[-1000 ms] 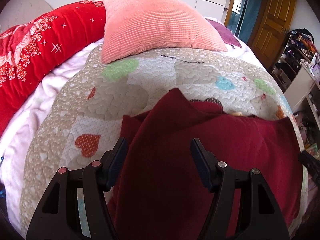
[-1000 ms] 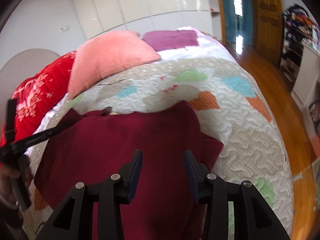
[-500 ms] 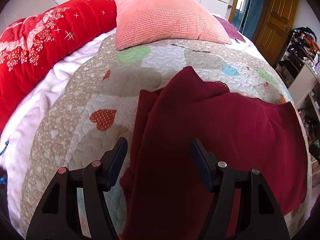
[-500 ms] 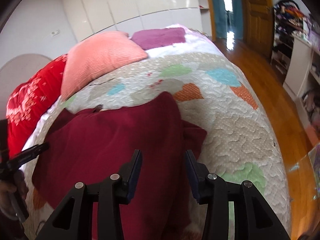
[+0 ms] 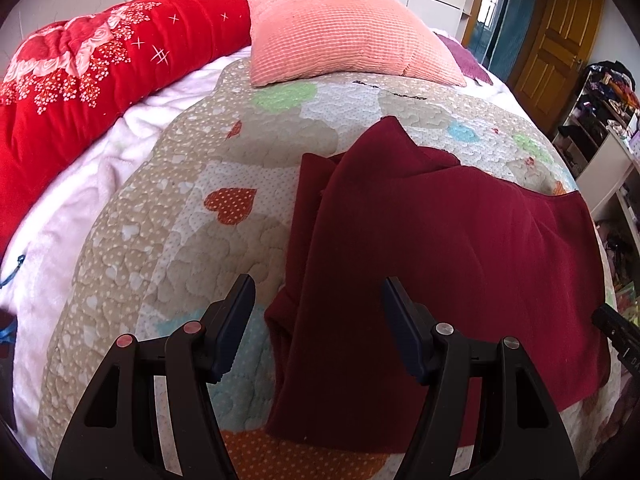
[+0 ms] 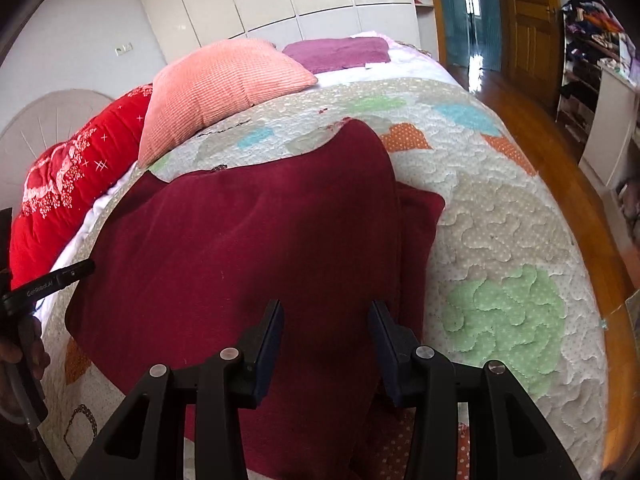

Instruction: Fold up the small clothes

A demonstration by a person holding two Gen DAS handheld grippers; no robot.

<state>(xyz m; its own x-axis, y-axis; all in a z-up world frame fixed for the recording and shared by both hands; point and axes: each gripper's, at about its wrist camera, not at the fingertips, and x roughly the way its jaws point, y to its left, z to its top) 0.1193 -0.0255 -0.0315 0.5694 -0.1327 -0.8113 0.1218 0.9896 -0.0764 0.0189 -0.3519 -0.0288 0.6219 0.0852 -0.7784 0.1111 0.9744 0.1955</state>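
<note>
1. A dark red knit garment (image 5: 440,248) lies partly folded on the heart-patterned quilt (image 5: 168,216), near the salmon ribbed pillow (image 5: 340,28).
2. The left gripper (image 5: 318,320) hovers with jaws wide, empty.
3. The right gripper (image 6: 326,340) hovers with jaws spread, empty.

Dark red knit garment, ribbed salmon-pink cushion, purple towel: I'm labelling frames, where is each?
Dark red knit garment (image 5: 460,248), left wrist view, middle of top layer.
Ribbed salmon-pink cushion (image 5: 340,32), left wrist view, centre of face.
Purple towel (image 6: 340,53), right wrist view, centre.

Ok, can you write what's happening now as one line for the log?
left gripper: open, empty | right gripper: open, empty | dark red garment: partly folded, lying on heart-pattern quilt
</note>
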